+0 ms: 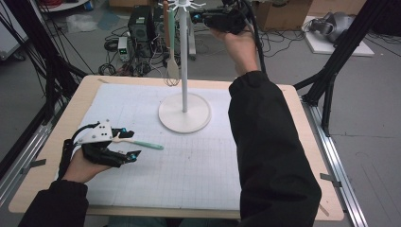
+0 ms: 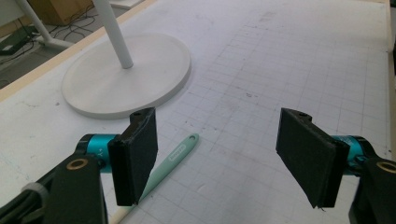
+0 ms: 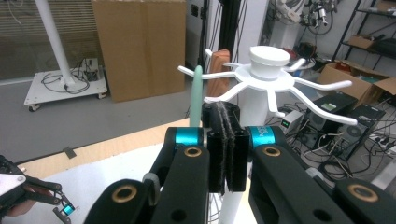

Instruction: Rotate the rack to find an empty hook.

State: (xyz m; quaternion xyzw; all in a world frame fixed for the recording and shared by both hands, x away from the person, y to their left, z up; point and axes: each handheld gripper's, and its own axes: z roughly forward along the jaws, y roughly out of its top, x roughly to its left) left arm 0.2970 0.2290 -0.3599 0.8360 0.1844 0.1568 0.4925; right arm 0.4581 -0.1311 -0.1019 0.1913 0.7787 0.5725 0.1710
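Our left gripper [image 2: 217,156] hovers with its fingers [image 2: 135,154] spread wide over a mint-handled spatula [image 1: 138,142] lying near the tabletop's [image 1: 61,132] left edge. We judge it light, stiff and a little slick; the slim handle [image 2: 173,157] looks the best hold. Our right gripper [image 3: 227,154], fingers pressed shut on nothing we can see, is raised at the hooks of the white rack [image 1: 184,61], where another spatula [image 1: 172,42] hangs.
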